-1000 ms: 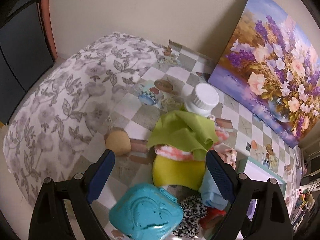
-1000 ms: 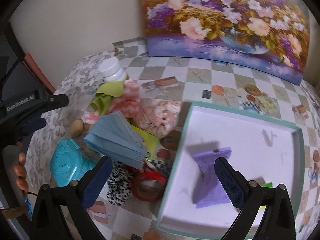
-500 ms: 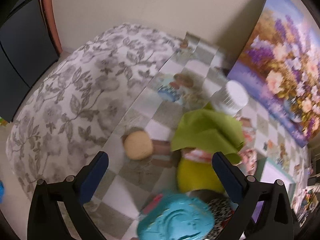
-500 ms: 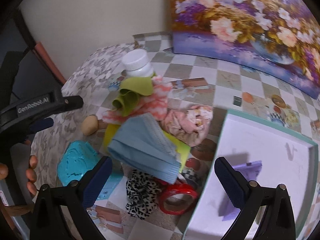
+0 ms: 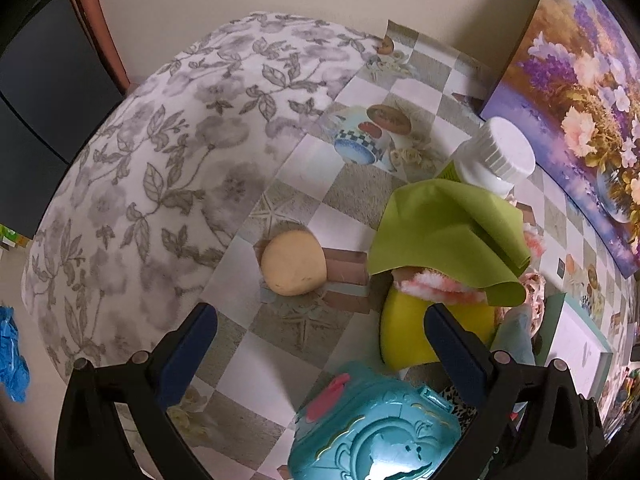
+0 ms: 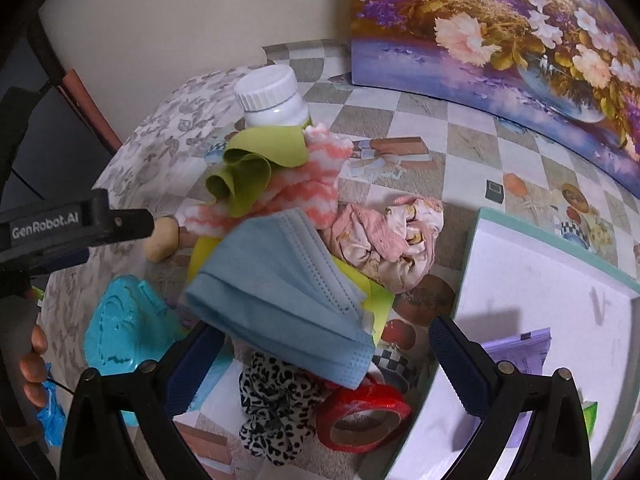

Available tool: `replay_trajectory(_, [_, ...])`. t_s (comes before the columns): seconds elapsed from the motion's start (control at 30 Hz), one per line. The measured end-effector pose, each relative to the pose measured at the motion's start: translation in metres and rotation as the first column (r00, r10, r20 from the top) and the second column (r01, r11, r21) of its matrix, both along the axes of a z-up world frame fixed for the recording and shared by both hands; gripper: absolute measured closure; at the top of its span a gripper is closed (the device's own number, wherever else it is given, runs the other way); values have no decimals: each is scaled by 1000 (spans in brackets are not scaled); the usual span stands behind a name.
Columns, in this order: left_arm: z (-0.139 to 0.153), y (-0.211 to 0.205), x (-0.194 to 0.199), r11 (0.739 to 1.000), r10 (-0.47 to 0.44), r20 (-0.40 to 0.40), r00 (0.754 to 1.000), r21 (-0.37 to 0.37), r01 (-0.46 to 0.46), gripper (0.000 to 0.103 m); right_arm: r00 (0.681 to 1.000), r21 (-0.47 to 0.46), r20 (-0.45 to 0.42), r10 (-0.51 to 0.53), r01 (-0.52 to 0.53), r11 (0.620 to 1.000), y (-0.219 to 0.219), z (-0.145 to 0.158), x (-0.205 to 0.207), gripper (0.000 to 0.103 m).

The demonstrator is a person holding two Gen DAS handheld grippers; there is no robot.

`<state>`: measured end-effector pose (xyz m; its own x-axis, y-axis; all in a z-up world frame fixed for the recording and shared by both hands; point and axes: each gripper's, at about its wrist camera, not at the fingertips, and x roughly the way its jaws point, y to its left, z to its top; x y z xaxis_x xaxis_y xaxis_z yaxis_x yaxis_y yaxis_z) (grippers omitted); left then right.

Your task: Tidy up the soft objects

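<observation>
Soft pile awaiting sorting beside the tray, both grippers wide and empty.

The blue face mask (image 6: 280,300) tops the heap, draped over a yellow sheet (image 6: 376,300); it looks light, limp and thin, best pinched at its pleated middle or a hemmed edge. Around it lie the leopard scrunchie (image 6: 276,412), striped fuzzy cloth (image 6: 308,184) and green cloth (image 5: 448,232). The right gripper (image 6: 320,344) hovers over the mask, the left gripper (image 5: 320,332) near the beige lump (image 5: 294,268); the tray (image 6: 472,248) stands just beside.

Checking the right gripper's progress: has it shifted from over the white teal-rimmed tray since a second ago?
Yes. The right gripper has swung left off the white teal-rimmed tray, and its open jaws now frame the blue pleated face mask.
</observation>
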<state>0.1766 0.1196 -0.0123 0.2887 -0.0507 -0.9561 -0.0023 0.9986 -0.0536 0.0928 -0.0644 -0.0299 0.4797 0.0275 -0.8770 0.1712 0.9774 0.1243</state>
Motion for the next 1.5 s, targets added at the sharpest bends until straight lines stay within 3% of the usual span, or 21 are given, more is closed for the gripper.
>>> replay_trajectory(0.2, [-2,0,2,1000,5,-8,1000,-7,-5,0,999,-20,33,31,-30,999,6,7,4,18])
replay_trajectory(0.43, [4,2,2,1000,11,4,1000,-23,-11,0,997,-6,47,54,-53,999,5,10,4,60])
replay_trajectory(0.73, [15,-9,-3,999,-19,19,1000,-43,19,0,998,65,64,4,-9,998,-16,16,-4,82])
replay_trajectory(1.17, [30,-44,-19,988,-108,42,993,-103,112,0,995,110,95,-28,17,994,-37,36,-22,89])
replay_trajectory(1.5, [34,-73,-27,981,-160,52,986,-99,164,0,988,139,142,-65,45,989,-61,55,-38,89])
